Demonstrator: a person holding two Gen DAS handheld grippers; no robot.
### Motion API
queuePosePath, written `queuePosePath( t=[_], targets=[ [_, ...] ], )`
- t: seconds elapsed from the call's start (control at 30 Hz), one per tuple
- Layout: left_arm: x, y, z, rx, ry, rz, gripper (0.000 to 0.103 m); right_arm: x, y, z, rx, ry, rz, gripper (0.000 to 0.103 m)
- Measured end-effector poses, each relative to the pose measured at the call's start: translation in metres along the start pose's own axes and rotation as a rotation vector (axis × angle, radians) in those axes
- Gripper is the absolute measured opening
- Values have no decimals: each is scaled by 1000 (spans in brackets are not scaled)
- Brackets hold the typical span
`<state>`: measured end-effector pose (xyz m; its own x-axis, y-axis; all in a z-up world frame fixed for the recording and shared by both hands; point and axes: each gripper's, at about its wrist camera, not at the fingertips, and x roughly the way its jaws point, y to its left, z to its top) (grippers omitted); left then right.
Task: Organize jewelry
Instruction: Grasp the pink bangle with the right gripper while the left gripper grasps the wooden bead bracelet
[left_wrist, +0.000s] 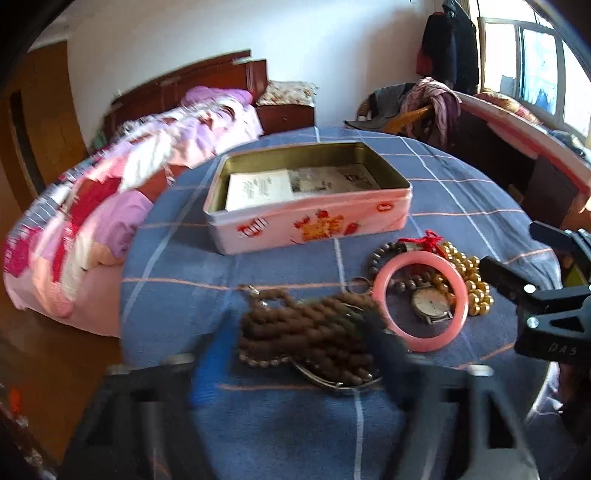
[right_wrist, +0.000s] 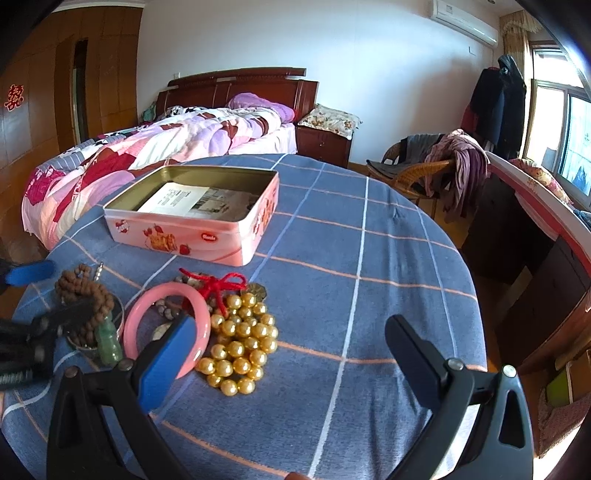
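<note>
Left tool (left_wrist: 306, 343) blurred at lower centre, part-closed around brown bead strand (left_wrist: 314, 328), grip unconfirmed; right tool (right_wrist: 291, 332) wide open, empty, gold beads (right_wrist: 240, 343) between fingers.

A round table under a blue checked cloth (right_wrist: 369, 258) carries an open pink tin (right_wrist: 192, 218) at upper left, with a bangle (right_wrist: 201, 314), gold beads (right_wrist: 240, 343) and brown beads (right_wrist: 92, 299) heaped lower left.
</note>
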<state>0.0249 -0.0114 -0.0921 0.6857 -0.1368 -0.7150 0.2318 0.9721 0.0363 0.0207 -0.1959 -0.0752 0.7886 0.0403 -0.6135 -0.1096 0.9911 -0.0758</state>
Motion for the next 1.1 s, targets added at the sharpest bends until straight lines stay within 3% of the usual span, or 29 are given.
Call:
queuePosePath(
  t=[0.03, 0.1, 0.2, 0.23, 0.27, 0.5, 0.73, 1.1],
  targets=[
    [0, 0, 0, 1, -6, -6, 53, 1, 1, 0, -2, 1, 0, 103],
    [-2, 2, 1, 5, -18, -23, 35, 3, 2, -1, -5, 4, 2, 103],
    [-8, 7, 4, -16, -46, -75, 25, 3, 2, 0, -4, 5, 1, 103],
    [-11, 8, 5, -14, -54, -86, 10, 3, 2, -1, -1, 6, 1, 103],
    [-13, 9, 8, -14, -57, -100, 7, 3, 1, -1, 1, 6, 1, 103],
    [-35, 15, 23, -12, -134, -111, 6, 8, -4, 1, 11, 5, -4, 103],
    [-49, 22, 43, 17, -213, -70, 6, 11, -15, 7, 29, 4, 25, 103],
    [-30, 38, 40, -24, -185, -58, 6, 17, 1, 15, -5, 31, 110, 79]
  ],
)
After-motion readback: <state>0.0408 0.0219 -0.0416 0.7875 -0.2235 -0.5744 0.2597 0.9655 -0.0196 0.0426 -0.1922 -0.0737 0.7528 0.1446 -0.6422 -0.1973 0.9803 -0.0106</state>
